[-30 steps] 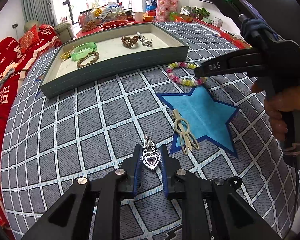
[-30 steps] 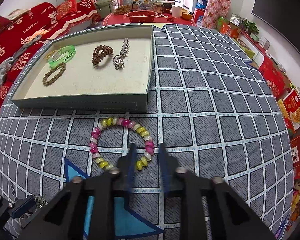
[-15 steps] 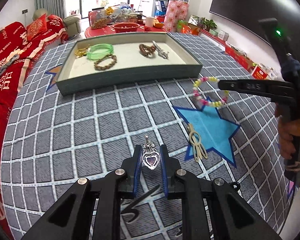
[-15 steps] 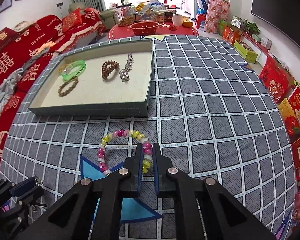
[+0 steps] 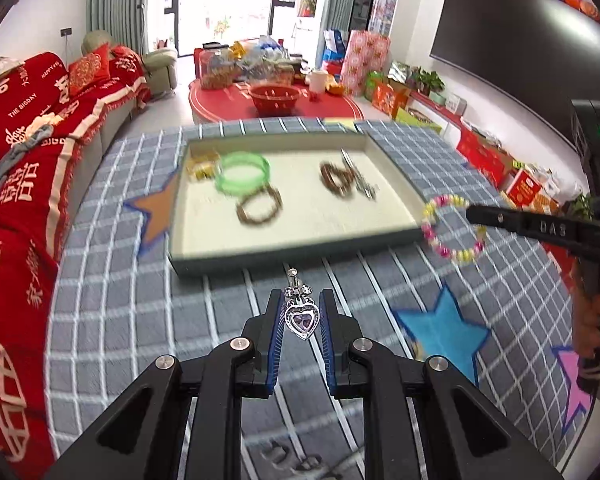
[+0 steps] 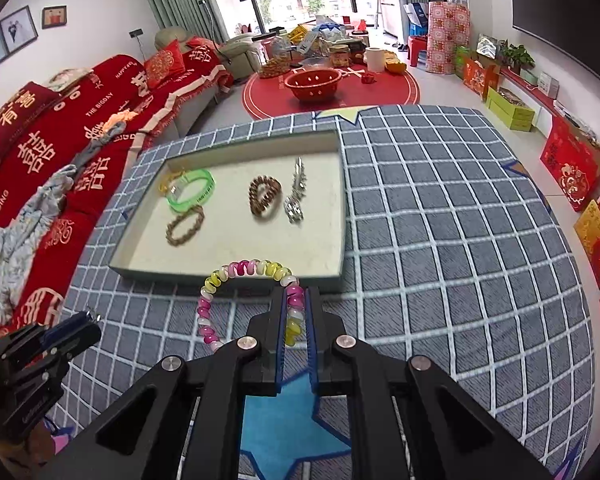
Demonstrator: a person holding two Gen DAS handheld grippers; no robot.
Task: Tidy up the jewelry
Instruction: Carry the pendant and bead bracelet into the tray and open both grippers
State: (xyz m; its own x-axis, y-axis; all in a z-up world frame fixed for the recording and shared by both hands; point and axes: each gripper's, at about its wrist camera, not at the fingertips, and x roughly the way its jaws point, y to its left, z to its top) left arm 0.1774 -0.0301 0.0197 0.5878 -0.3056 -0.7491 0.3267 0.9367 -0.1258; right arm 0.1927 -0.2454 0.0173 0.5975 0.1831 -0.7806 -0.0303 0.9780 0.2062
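Note:
My left gripper (image 5: pixel 300 308) is shut on a silver heart pendant (image 5: pixel 300 318) with a purple stone and holds it above the checked cloth, just short of the grey tray's (image 5: pixel 292 258) near wall. My right gripper (image 6: pixel 296 308) is shut on a pink, yellow and white bead bracelet (image 6: pixel 242 270), also seen in the left wrist view (image 5: pixel 452 226), held in the air by the tray's (image 6: pixel 228 276) front right corner. In the tray lie a green bangle (image 6: pixel 192 192), a brown bead bracelet (image 6: pixel 184 226), a brown coil band (image 6: pixel 265 196) and a silver clip (image 6: pixel 296 196).
The checked grey cloth (image 6: pixel 440 240) has a blue star patch (image 5: pixel 440 332) and an orange star patch (image 5: pixel 156 208). A red sofa (image 6: pixel 60 120) stands to the left. A red round table (image 6: pixel 332 88) with a basket lies beyond.
Both grippers have risen and moved toward the tray. The right gripper closed on the bead bracelet and lifted it off the cloth. The left still holds the pendant.

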